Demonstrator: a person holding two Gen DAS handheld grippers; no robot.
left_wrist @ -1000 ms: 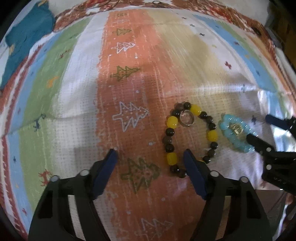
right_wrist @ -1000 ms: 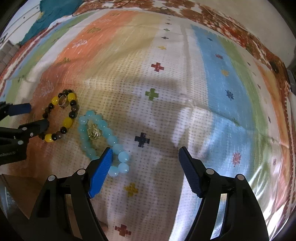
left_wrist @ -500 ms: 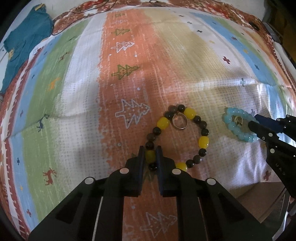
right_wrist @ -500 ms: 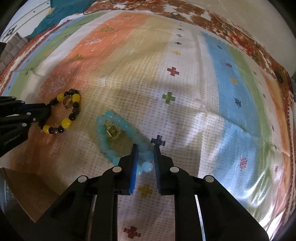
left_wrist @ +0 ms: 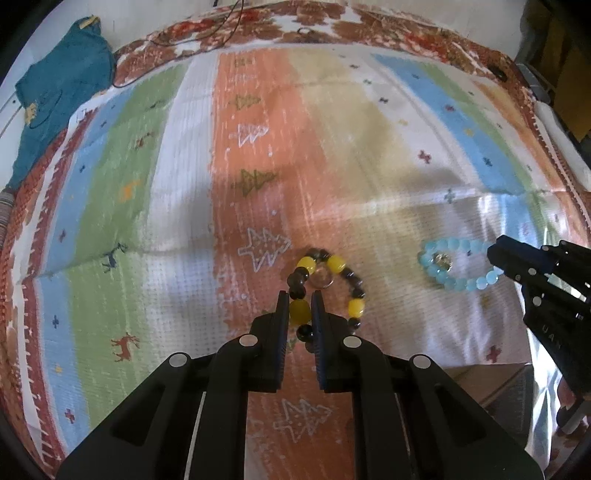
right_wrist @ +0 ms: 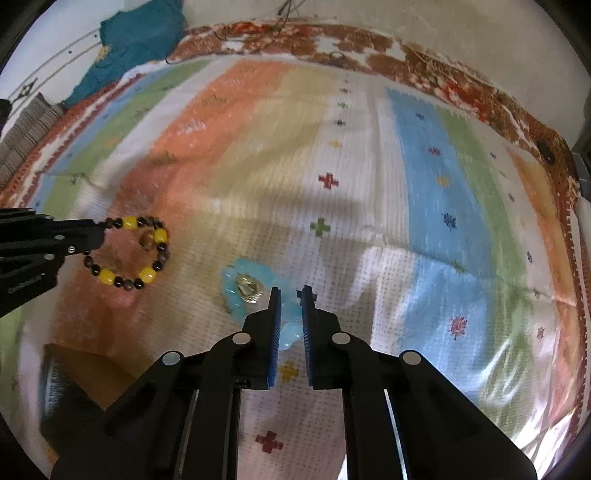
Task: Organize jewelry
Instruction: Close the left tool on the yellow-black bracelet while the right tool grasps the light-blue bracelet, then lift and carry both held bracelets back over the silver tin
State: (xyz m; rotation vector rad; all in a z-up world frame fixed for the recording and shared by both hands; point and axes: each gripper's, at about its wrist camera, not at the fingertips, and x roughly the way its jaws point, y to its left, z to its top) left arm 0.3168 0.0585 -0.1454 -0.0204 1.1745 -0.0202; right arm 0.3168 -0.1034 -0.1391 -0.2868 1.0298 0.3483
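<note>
My left gripper (left_wrist: pixel 300 298) is shut on a yellow bead of the yellow-and-black bead bracelet (left_wrist: pixel 356 307), whose gripped side is raised off the striped cloth (left_wrist: pixel 184 184). A metal ring (left_wrist: pixel 322 279) lies inside its loop. In the right wrist view my right gripper (right_wrist: pixel 291 293) has its jaws closing tight on beads of the light blue bracelet (right_wrist: pixel 231 277), and the pads press on them. A gold ring (right_wrist: pixel 249 288) sits in that loop. Each view shows the other gripper at its side: right gripper (left_wrist: pixel 496 254), left gripper (right_wrist: pixel 96 230).
A teal garment (left_wrist: pixel 62 85) lies at the far left corner of the cloth. A thin dark cable (left_wrist: pixel 221 27) runs along the far edge. A brown box (right_wrist: pixel 85 373) shows past the near edge of the cloth.
Both grippers went from wide open to shut, the left on the yellow-and-black bracelet and the right on the blue one. Both then rose, and the bracelets' gripped sides came up with them.
</note>
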